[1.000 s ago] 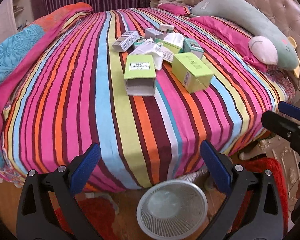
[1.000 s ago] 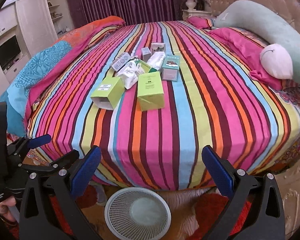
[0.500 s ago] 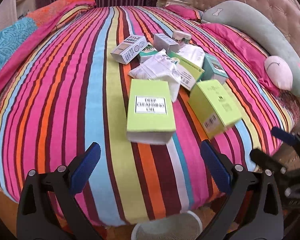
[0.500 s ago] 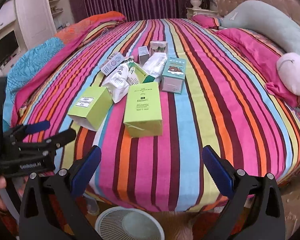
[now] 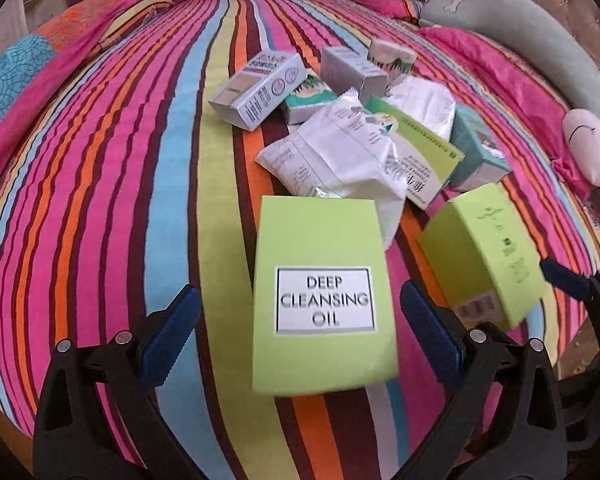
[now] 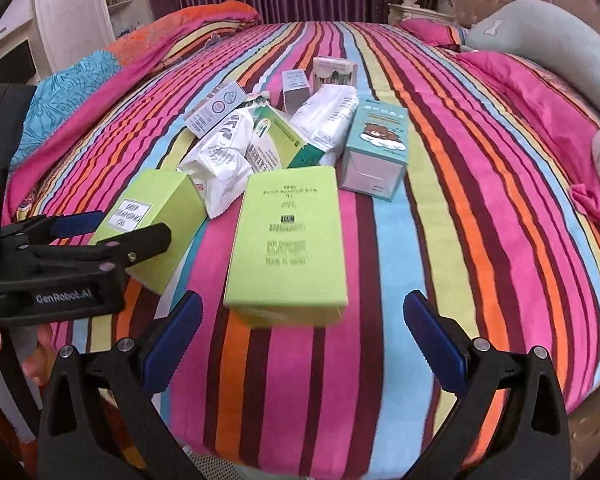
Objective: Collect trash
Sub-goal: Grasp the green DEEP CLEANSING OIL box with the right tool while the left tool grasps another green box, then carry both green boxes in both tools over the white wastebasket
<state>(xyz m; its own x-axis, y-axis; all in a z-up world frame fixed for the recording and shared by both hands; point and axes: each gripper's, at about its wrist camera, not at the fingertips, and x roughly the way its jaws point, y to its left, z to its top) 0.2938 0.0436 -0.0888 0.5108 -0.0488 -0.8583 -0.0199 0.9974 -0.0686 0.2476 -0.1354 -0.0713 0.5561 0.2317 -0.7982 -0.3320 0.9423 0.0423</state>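
On the striped bed (image 5: 140, 184), a heap of trash lies near the middle, and everything else is placed from the oil box (image 5: 322, 304), the lime carton labelled DEEP CLEANSING OIL. The left gripper (image 5: 300, 332) has its fingers spread wide, one on each side of the oil box, touching nothing. Just right of the oil box lies a second lime box (image 6: 288, 240); the right gripper (image 6: 300, 336) stands before it, fingers likewise apart and empty. Behind the oil box sits a crumpled white pouch (image 5: 332, 152), touching its far edge. Farther back lie a grey carton (image 5: 260, 90) and a teal box (image 6: 376, 152). Well right of the oil box, a grey-green pillow (image 5: 520, 40) rests along the headboard.
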